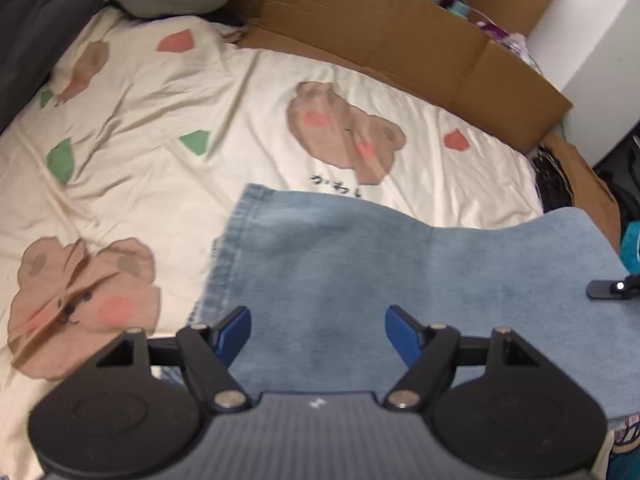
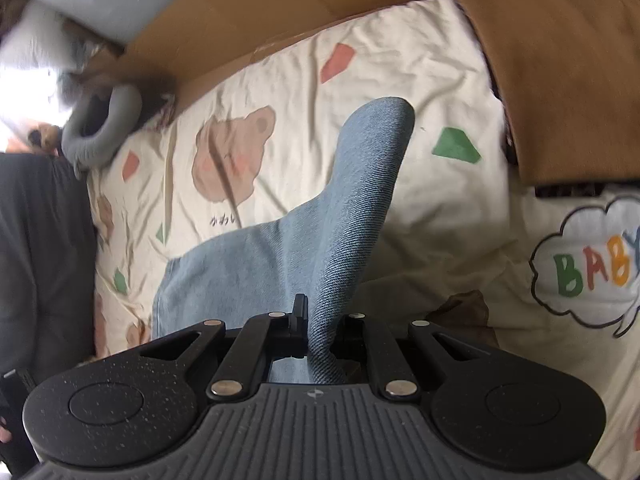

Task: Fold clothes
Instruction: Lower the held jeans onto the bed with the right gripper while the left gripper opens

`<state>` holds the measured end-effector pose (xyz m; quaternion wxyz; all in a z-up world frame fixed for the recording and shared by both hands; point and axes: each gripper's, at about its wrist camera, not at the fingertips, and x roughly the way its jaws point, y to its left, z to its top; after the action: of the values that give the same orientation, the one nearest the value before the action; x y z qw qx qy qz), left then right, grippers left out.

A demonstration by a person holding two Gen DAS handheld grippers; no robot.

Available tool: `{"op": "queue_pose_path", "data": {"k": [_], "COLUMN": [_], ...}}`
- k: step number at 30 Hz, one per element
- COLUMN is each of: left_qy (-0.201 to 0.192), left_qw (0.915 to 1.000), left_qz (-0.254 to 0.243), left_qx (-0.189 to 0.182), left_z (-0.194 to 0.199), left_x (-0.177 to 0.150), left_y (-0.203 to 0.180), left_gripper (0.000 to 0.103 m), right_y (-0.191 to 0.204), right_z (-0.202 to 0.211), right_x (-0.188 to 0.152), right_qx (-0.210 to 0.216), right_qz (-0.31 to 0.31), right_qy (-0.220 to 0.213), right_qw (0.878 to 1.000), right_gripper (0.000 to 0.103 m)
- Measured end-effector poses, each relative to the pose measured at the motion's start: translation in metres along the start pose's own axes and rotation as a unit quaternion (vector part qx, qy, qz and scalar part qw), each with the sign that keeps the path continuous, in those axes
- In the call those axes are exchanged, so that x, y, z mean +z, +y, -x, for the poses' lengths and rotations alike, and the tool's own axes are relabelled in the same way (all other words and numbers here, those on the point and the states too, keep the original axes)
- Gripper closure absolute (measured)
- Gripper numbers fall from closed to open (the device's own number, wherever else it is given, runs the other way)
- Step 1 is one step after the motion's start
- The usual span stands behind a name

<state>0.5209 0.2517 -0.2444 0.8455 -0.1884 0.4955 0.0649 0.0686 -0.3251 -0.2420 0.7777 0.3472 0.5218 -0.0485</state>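
The left gripper (image 1: 318, 334) is standing spread above the jeans (image 1: 360, 272), gripping nothing. The jeans are lying on the sheet (image 1: 160, 100), one edge rising toward the right. The right gripper (image 2: 316, 330) is pinching that raised fold. Risk, in my judgement: the denim is hanging from a single pinch, so it could slip free, or drag and skew the flat part.

light blue denim garment (image 1: 360, 264) lies over a cream bedsheet (image 1: 168, 92) printed with brown bears, pink cheeks, red and green patches. plain brown cardboard (image 1: 392, 36) behind it, and the left gripper (image 1: 318, 330) shows blue pads on black.
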Motion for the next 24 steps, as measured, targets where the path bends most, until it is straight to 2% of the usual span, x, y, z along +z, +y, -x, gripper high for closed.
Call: {"op": "queue_pose_path", "data": {"k": [4, 8, 12, 17, 24], "left_qy": [-0.003, -0.012, -0.019, -0.056, -0.079], "left_qw": [0.9995, 0.9991, 0.9969, 0.9866, 0.9777], "left_qz": [0.030, 0.040, 0.075, 0.151, 0.193], "left_qx": [-0.006, -0.011, -0.011, -0.023, -0.025], "left_z": [0.005, 0.014, 0.016, 0.029, 0.043], "left_x": [-0.008, -0.015, -0.021, -0.022, -0.030], "left_y": [0.021, 0.036, 0.057, 0.092, 0.122], "left_gripper": [0.027, 0.027, 0.028, 0.029, 0.029], "right_y": [0.034, 0.068, 0.104, 0.141, 0.183], "right_z": [-0.003, -0.006, -0.011, -0.023, -0.048], "right_x": [0.008, 0.018, 0.022, 0.022, 0.015], "right_qx": [-0.040, -0.061, -0.080, -0.100, -0.114], "right_qz": [0.040, 0.068, 0.093, 0.100, 0.098], "right_qy": [0.021, 0.034, 0.047, 0.055, 0.061], "right_qw": [0.998, 0.995, 0.991, 0.988, 0.987], "right_gripper": [0.097, 0.097, 0.097, 0.097, 0.097]}}
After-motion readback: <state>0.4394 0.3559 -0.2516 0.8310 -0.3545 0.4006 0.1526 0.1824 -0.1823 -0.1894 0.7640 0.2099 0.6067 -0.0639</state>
